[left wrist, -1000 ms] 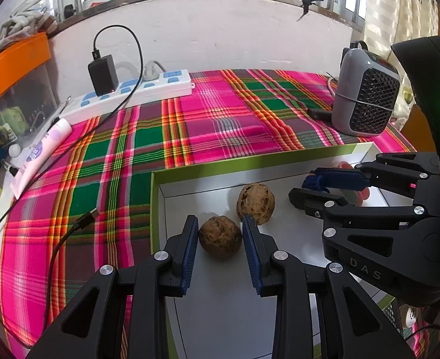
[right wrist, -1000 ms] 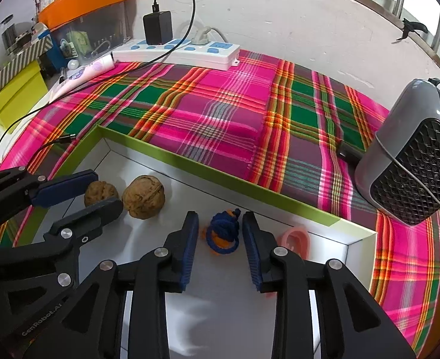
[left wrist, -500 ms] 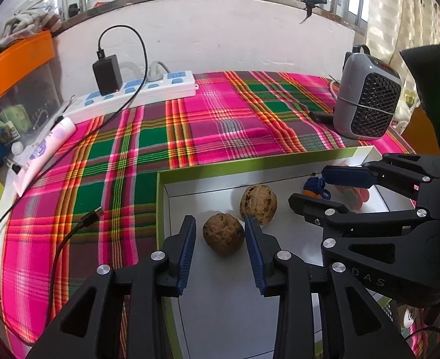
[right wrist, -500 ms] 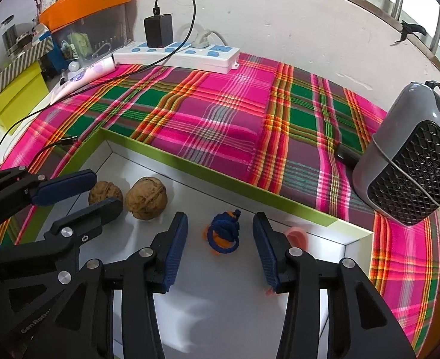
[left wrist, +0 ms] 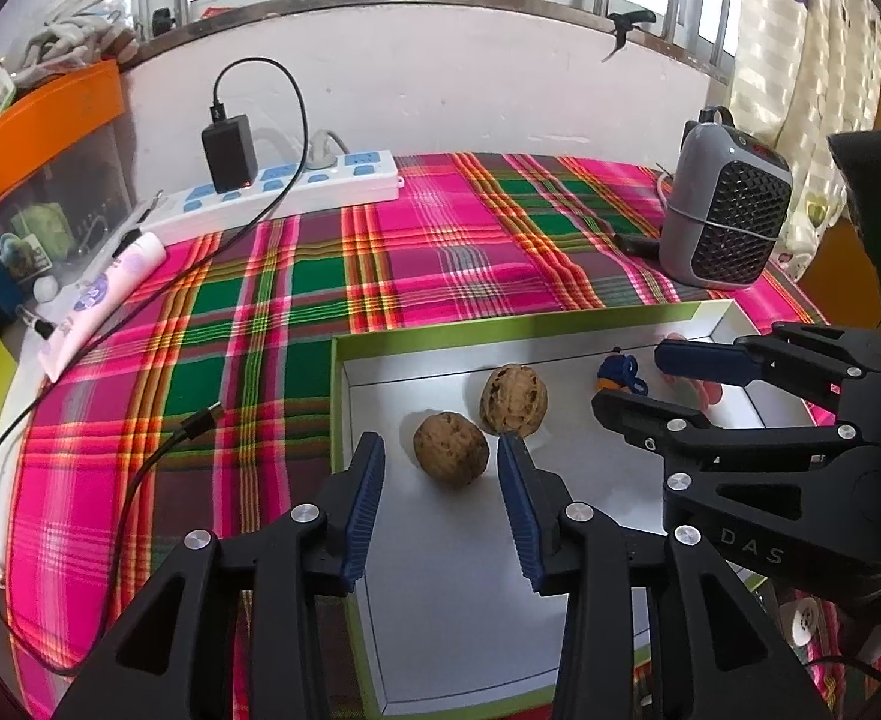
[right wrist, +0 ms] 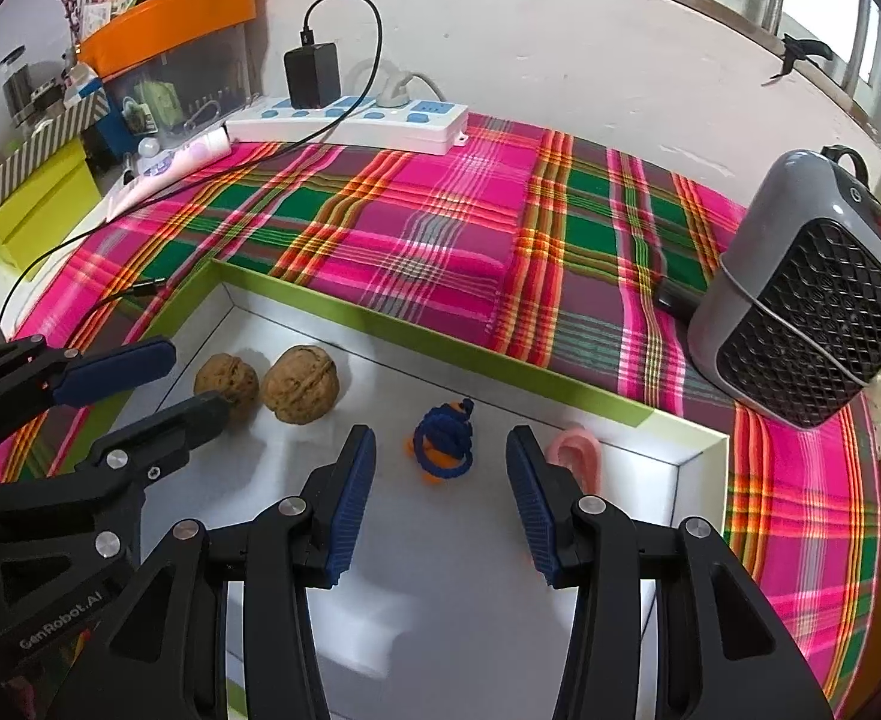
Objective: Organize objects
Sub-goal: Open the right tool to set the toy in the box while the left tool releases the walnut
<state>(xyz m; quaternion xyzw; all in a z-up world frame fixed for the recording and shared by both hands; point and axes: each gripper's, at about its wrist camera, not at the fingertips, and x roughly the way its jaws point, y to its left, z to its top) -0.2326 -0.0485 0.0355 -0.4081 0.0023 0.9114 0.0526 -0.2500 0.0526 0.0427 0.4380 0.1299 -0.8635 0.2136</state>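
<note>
A green-rimmed white box [left wrist: 434, 333] [right wrist: 380, 324] lies on the plaid cloth. Two walnuts rest in it: a darker one [left wrist: 450, 449] [right wrist: 226, 383] and a lighter one [left wrist: 513, 399] [right wrist: 300, 383] just beyond. My left gripper [left wrist: 440, 462] straddles the darker walnut; its jaws are opening and the pads stand clear of the shell. A blue-and-orange knotted toy [right wrist: 442, 441] [left wrist: 618, 371] lies free on the box floor between the spread pads of my right gripper [right wrist: 440, 456], which is open. A pink ear-shaped piece [right wrist: 578, 456] leans in the box's right corner.
A grey mesh-front heater [right wrist: 812, 300] [left wrist: 725, 213] stands right of the box. A white power strip [left wrist: 284, 192] with a black charger and a cable runs along the back wall. A pink tube [left wrist: 104, 294] and storage boxes [right wrist: 38, 204] sit at the left.
Both grippers have let go: the left pads have spread off the darker walnut, the right pads off the knotted toy. Both things stay where they lay in the box.
</note>
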